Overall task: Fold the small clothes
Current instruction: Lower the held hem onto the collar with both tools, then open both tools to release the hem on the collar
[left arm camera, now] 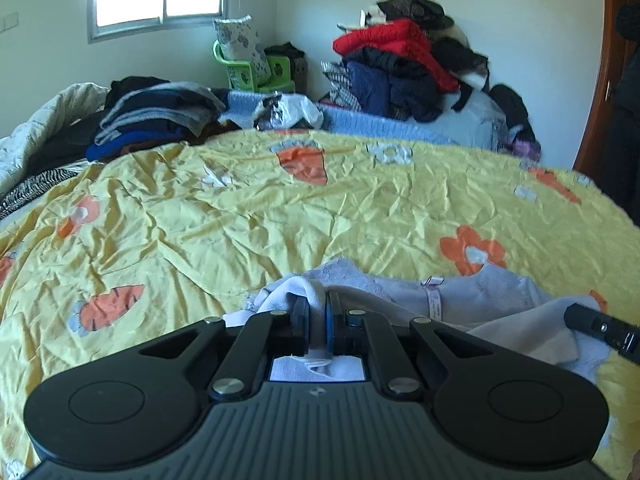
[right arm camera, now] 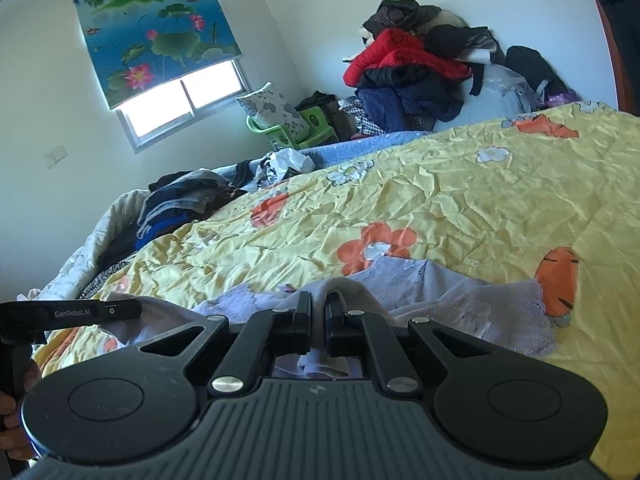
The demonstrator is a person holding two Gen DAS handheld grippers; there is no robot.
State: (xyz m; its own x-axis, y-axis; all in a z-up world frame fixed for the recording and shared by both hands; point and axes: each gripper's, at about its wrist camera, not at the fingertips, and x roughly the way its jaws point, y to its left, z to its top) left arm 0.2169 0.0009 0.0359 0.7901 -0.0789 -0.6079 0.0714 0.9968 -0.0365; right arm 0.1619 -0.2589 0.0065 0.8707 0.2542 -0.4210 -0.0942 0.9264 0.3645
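On the quilt (left arm camera: 280,208), near its front edge, lies a pale garment (left arm camera: 480,300); the left gripper (left arm camera: 318,312) and right gripper (right arm camera: 318,308) each pinch a fold of it.

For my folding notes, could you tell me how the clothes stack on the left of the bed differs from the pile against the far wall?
The left stack is low, flat and layered in greys and blues. The wall pile is taller, jumbled, and topped by a red jacket. Both sit beyond the yellow quilt.
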